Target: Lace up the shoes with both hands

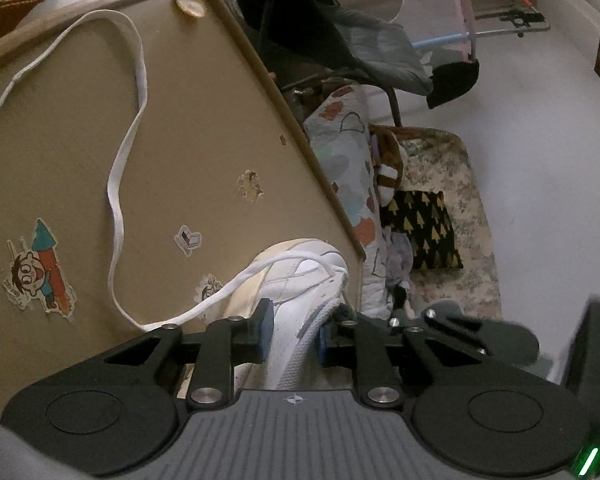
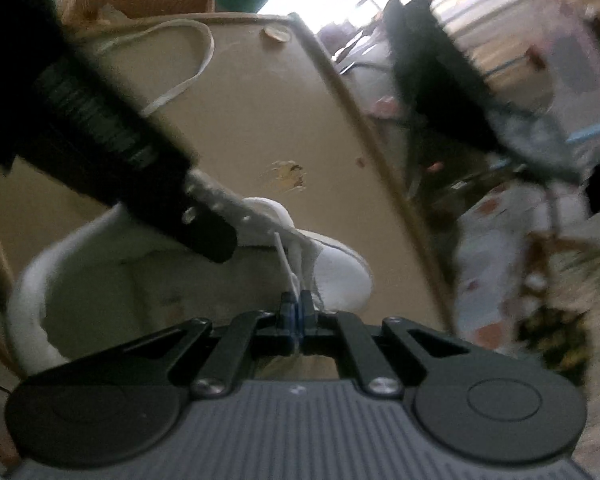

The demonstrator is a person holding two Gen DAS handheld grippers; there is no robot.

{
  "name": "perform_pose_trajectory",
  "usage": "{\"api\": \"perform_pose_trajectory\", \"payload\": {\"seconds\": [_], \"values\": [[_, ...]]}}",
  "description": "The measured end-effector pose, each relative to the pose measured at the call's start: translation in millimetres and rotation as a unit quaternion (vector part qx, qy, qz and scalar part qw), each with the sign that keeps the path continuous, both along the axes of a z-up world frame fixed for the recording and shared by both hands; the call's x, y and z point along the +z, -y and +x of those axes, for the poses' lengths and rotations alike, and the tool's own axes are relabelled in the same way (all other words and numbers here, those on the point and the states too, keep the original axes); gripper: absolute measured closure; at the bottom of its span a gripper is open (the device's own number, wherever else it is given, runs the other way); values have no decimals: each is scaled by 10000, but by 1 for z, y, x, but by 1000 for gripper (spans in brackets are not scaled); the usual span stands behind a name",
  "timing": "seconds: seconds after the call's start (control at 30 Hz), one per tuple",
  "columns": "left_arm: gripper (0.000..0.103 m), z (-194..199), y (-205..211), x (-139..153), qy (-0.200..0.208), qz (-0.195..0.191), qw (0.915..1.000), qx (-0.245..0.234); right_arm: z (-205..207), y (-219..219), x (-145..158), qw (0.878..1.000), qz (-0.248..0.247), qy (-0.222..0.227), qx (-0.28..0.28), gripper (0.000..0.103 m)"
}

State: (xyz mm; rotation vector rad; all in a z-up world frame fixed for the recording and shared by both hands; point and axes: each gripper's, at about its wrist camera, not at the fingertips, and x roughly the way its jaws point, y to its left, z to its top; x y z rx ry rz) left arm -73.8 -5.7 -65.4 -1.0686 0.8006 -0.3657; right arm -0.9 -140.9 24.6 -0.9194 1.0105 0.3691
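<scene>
Shoe braced, lace tip pinched

The left tool point(image 1: 290, 334) clamps the white shoe point(image 1: 300, 280) on the table point(image 1: 180, 140); the right tool point(image 2: 296, 314) pinches the lace point(image 2: 286, 264) end, the shoe's eyelets just ahead.

Each black two-finger gripper, left point(image 1: 291, 334) and right point(image 2: 296, 314), has a grey ribbed body, silver pivot screws, blue finger pads point(image 1: 267, 330) and round black caps.

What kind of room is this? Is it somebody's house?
Probably a lived-in home. A beige table carries cartoon stickers, a patterned quilt and cushion lie on the floor, and clothes hang on a drying rack.
</scene>
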Motion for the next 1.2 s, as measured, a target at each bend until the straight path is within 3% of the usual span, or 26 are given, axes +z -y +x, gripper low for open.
{"api": "perform_pose_trajectory", "payload": {"seconds": [0.13,0.3,0.67,0.9,1.03,1.2], "values": [[80,-1,5,1,-52,-80,9999,72,31,18,23,9946,601,-825,-185,101],[80,17,0,14,-83,-142,9998,56,53,28,42,9807,905,-1724,-195,101],[80,35,17,38,32,53,10000,-64,67,6,34,9512,327,-3065,-167,101],[80,45,23,52,-26,-97,9999,4,82,-6,9,9379,19,-3447,-391,101],[80,48,22,44,-162,-378,9991,119,88,-1,5,9357,179,-3468,-625,101],[80,58,33,47,-186,-428,9988,144,89,3,16,9344,459,-3452,-756,101]]}}
